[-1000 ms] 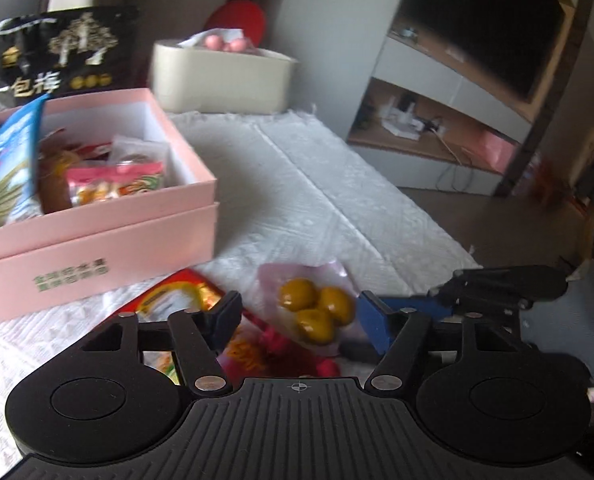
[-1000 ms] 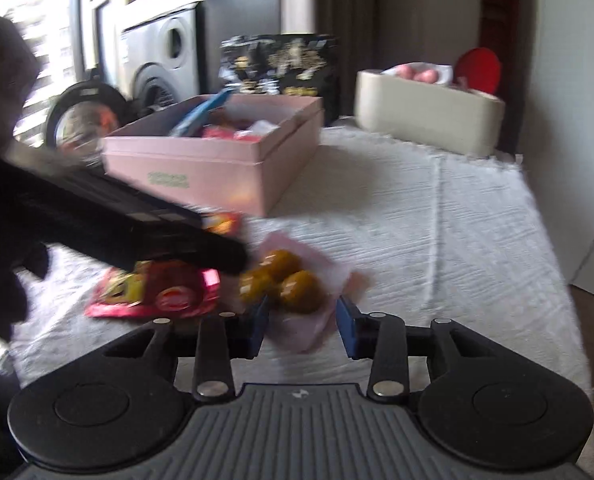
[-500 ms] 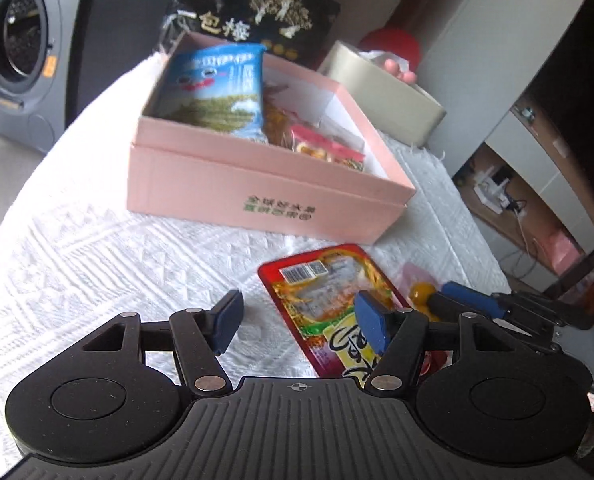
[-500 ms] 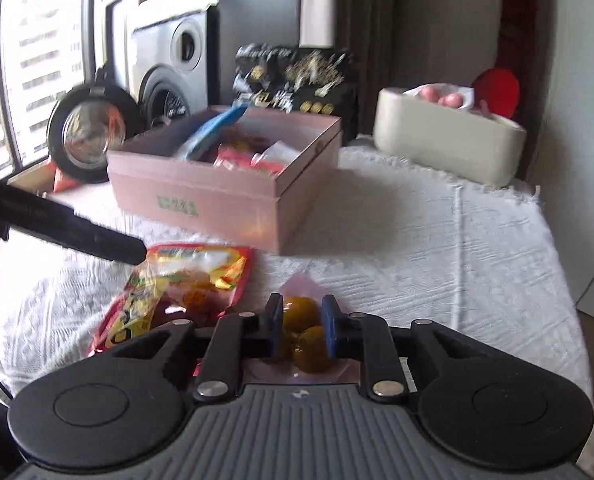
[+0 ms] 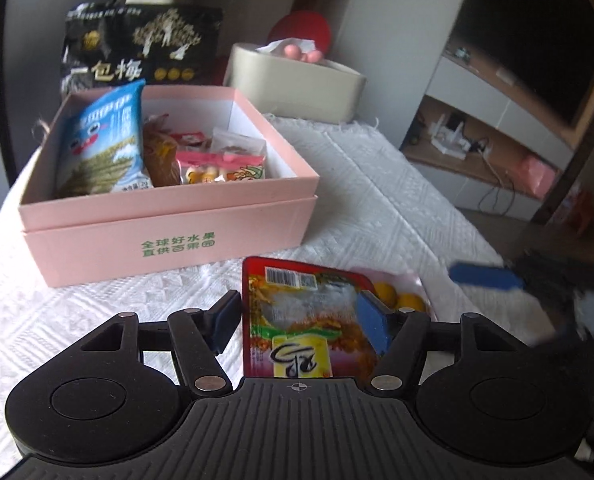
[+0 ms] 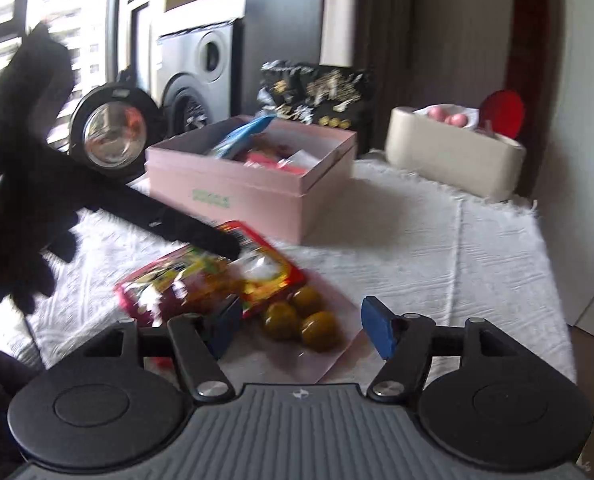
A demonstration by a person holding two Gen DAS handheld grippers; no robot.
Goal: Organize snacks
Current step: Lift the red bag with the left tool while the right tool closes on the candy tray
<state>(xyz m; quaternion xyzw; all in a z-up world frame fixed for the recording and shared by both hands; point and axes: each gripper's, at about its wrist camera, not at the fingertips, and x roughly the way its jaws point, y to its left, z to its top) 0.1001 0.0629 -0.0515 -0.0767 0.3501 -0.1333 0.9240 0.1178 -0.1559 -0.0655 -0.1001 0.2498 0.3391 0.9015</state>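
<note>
red snack pack (image 5: 297,320) flat on cloth before my pink box (image 5: 177,236), overlapping clear pouch of green plums (image 6: 309,324); box holds snacks.

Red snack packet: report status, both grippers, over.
Left gripper open, jaws straddling red snack packet on the cloth. Right gripper open over pouch of green plums. Pink box ahead, unobstructed.

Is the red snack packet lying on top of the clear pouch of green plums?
Touching. The right wrist view shows the red snack packet with its corner overlapping the edge of the clear pouch of green plums, no cloth showing between them.
</note>
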